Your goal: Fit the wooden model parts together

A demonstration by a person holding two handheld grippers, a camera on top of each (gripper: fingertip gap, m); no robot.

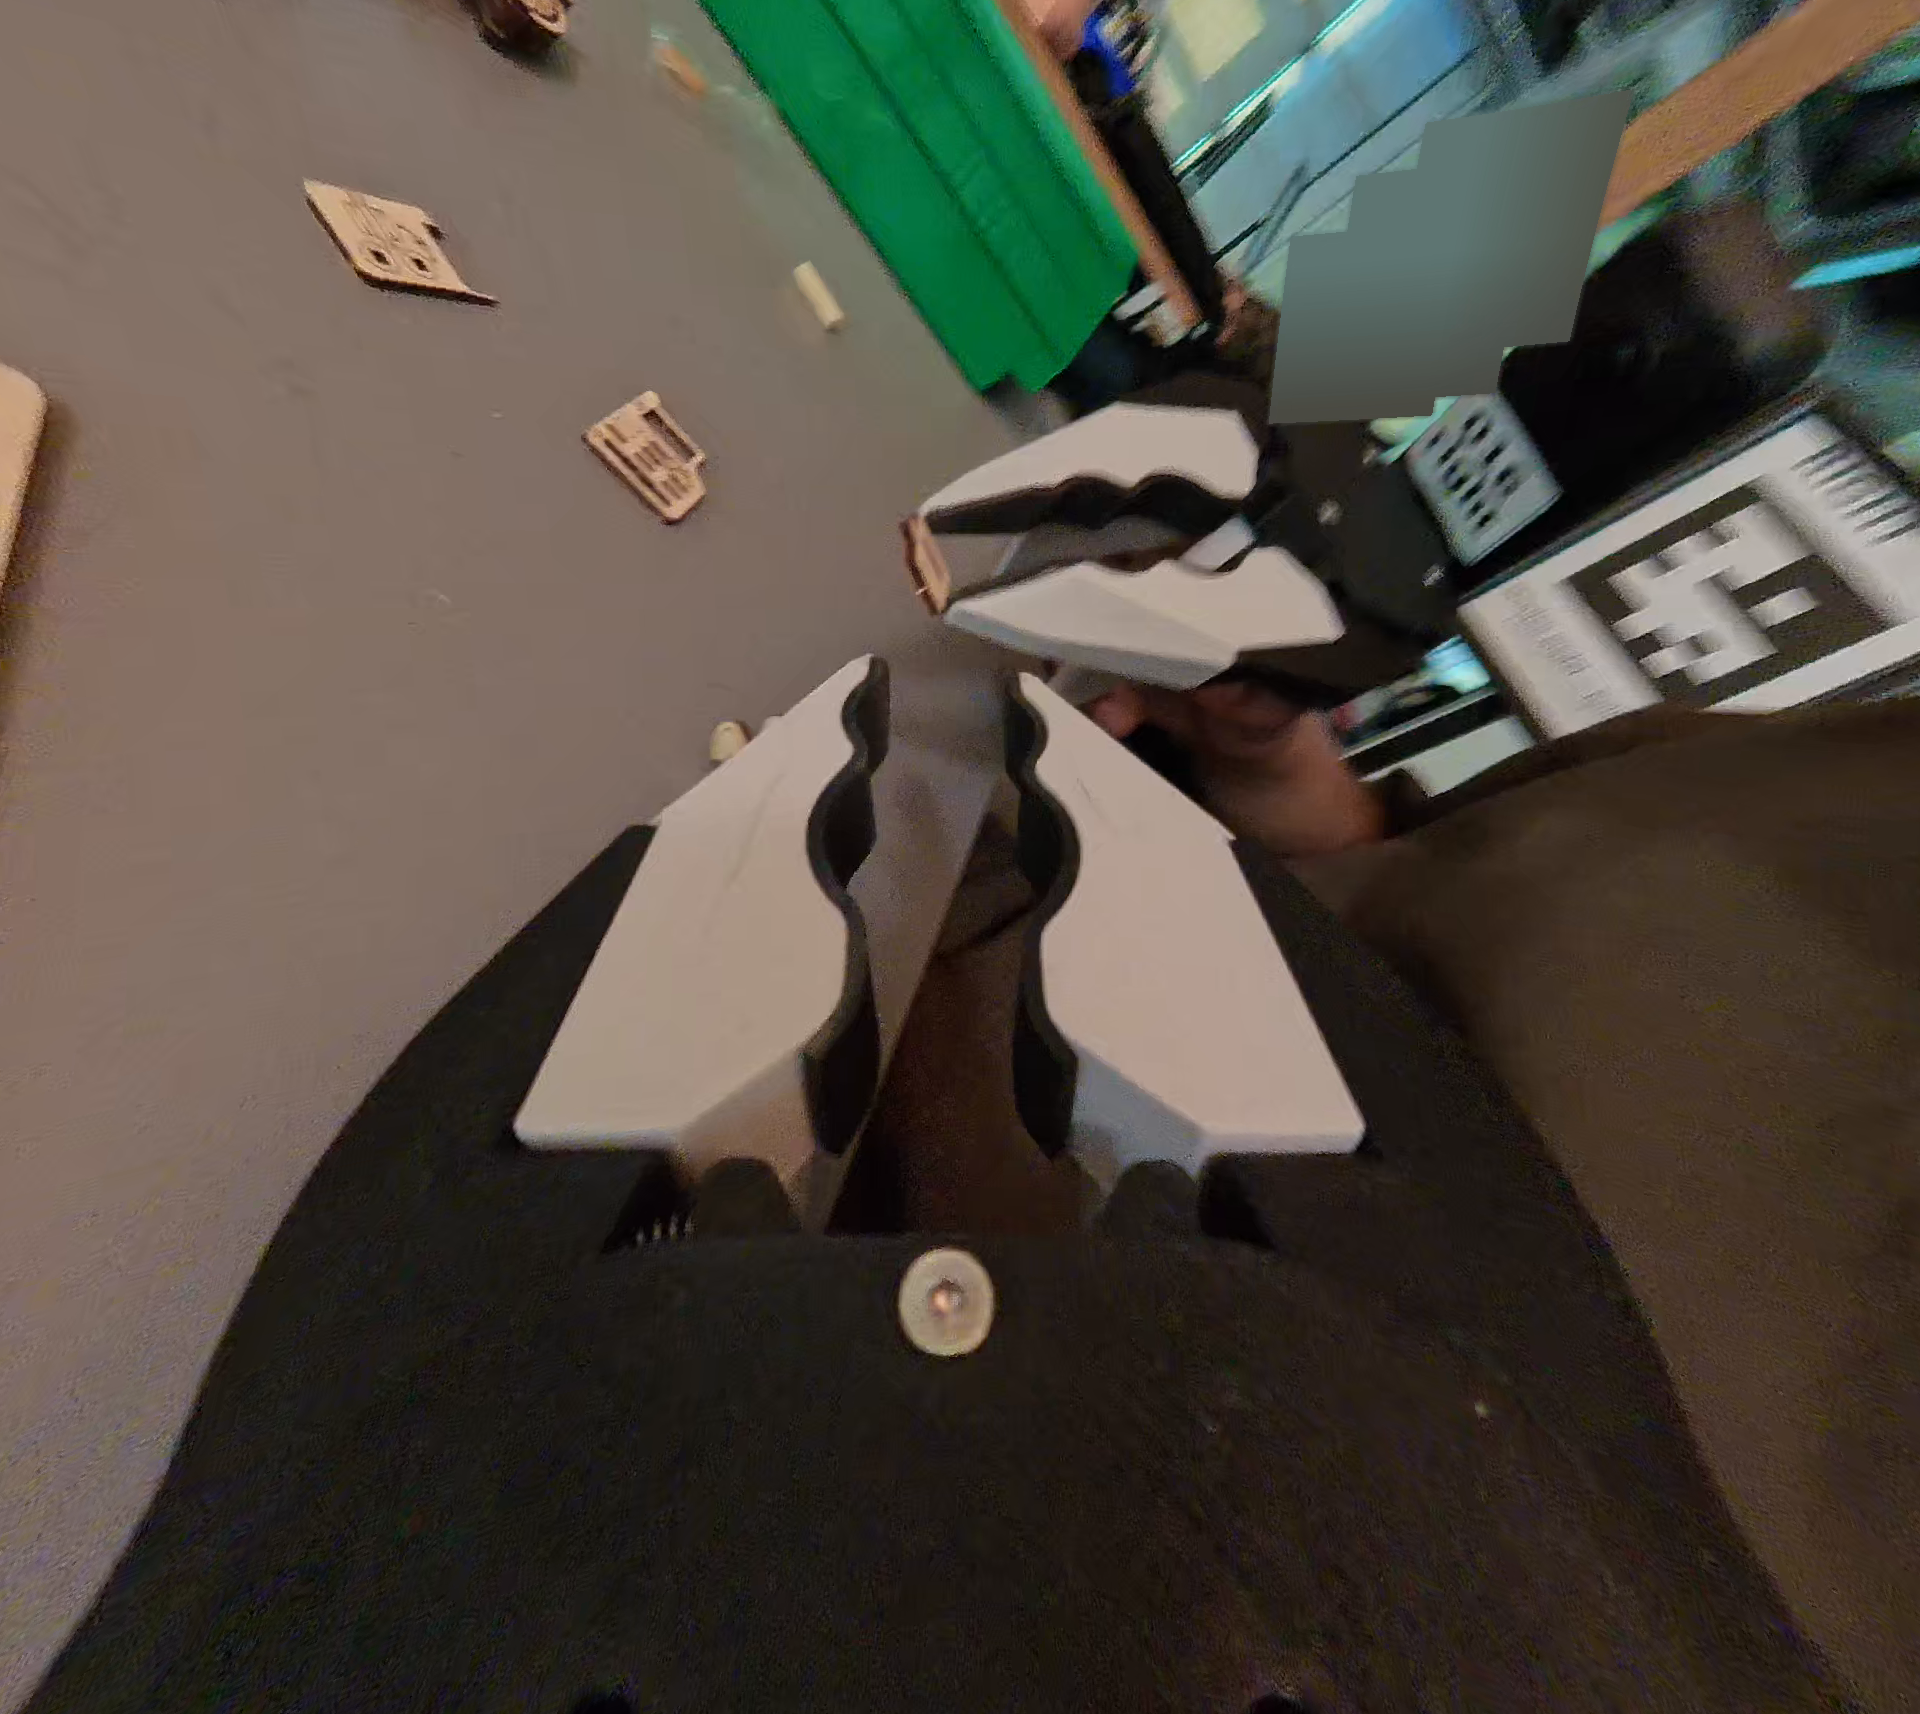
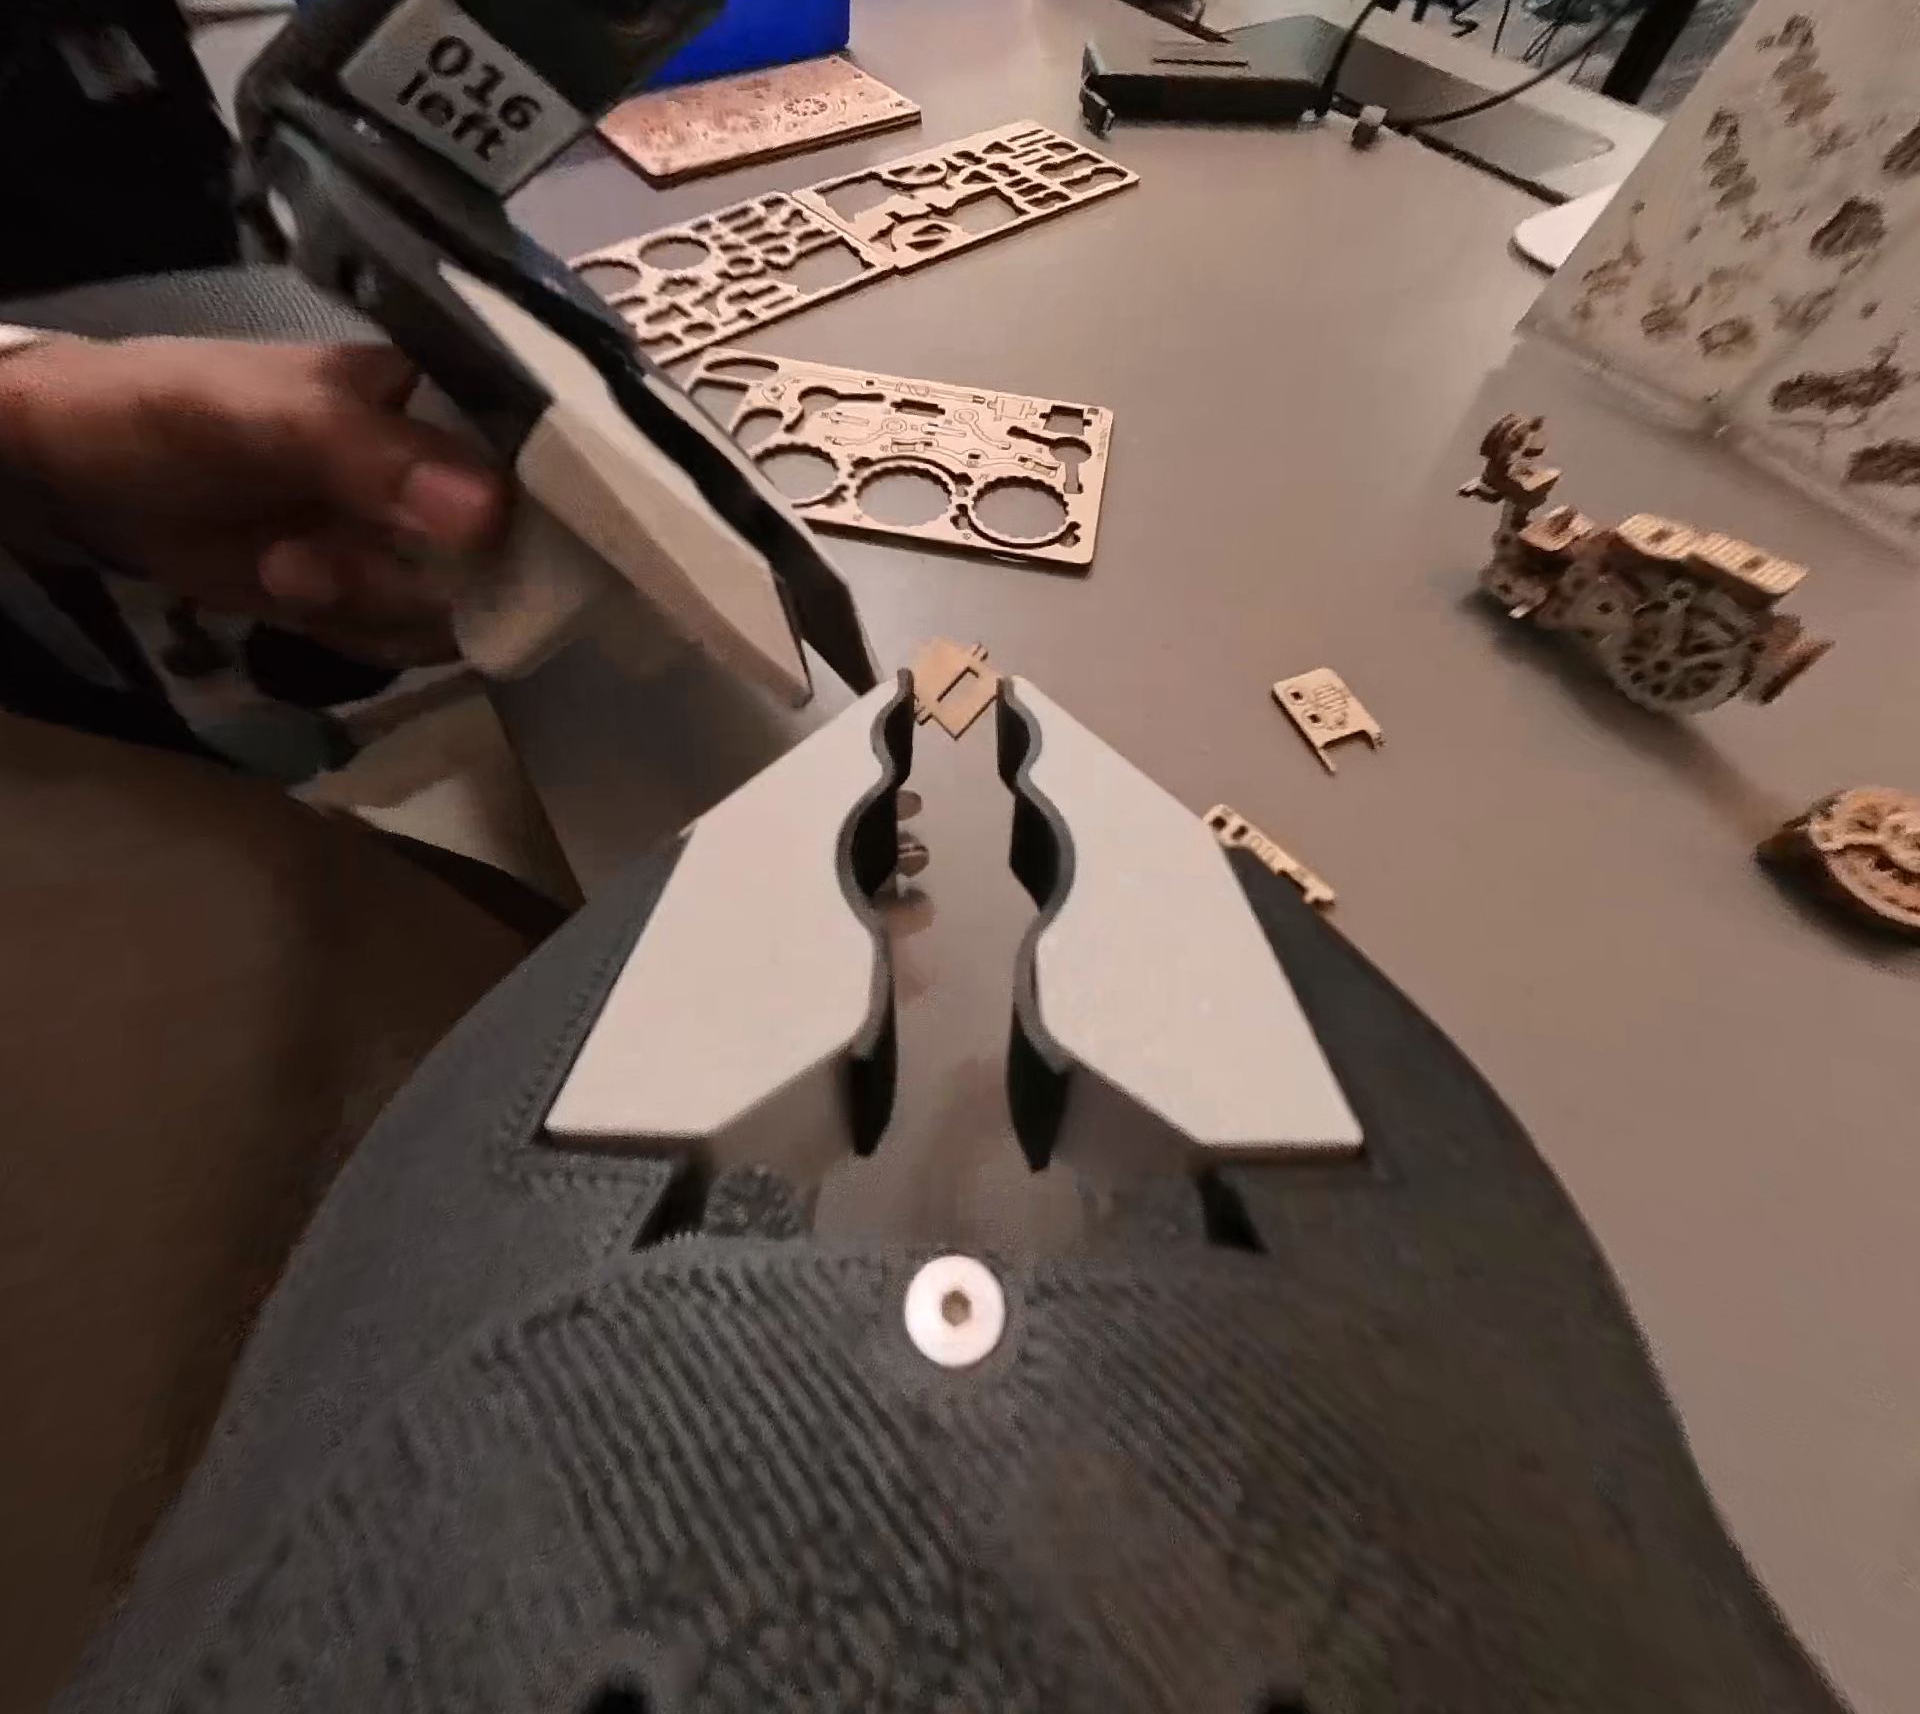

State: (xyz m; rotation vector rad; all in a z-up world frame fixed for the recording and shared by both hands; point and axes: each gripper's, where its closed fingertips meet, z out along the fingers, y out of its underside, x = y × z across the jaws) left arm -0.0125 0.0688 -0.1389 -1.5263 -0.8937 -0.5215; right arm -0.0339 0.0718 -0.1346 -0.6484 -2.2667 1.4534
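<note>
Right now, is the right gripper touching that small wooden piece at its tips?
Touching. The left wrist view shows the right gripper from the side, its tips pinching the small wooden piece; the right wrist view shows it wedged between them.

Grey fingers (image 1: 727,916) w/ black pads, black body

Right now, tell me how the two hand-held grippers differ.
The right hand-held gripper pinches a small flat wooden piece at its tips; the left hand-held gripper is open and holds nothing. Both have grey fingers with black wavy pads and are raised above the grey table.
</note>
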